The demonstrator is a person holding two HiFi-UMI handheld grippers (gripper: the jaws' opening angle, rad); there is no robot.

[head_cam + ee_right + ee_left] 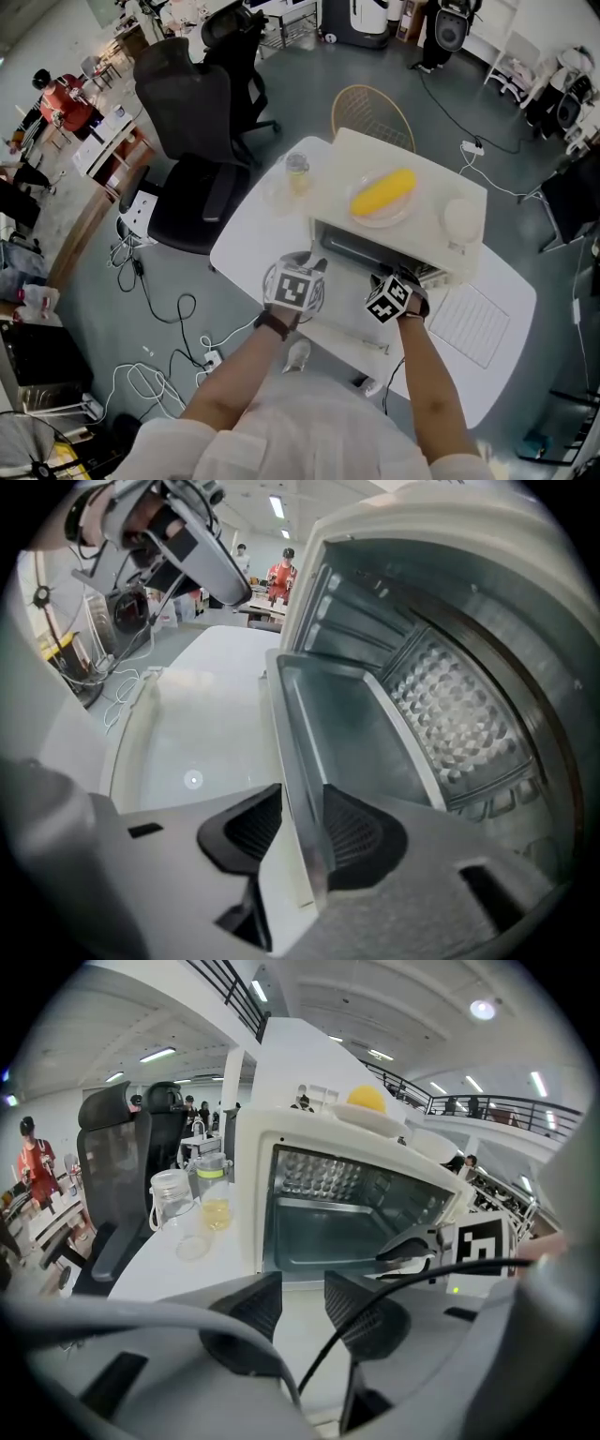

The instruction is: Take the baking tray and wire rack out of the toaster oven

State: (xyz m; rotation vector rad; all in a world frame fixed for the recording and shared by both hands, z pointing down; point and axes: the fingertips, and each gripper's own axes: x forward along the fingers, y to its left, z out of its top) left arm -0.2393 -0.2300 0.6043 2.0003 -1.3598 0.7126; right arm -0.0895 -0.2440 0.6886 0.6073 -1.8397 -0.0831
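The cream toaster oven [361, 155] stands on the white table [253, 234] with its door [187, 752] folded down flat. A grey baking tray [347, 742] sits inside it, also seen in the left gripper view as the tray [328, 1237]. My right gripper [300, 801] is open, and the tray's front rim runs between its fingers, close to the right one. In the head view the right gripper [398, 277] is at the oven mouth. My left gripper [302, 1283] is open and empty, hanging in front of the door. A pale grid-like rack [469, 323] lies flat on the table right of the oven.
On the oven top sit a plate with a yellow item [382, 194] and a white round thing [461, 217]. A glass jar with yellow liquid [216, 1199] and a second jar [171, 1196] stand left of the oven. A black office chair [187, 178] is beyond the table.
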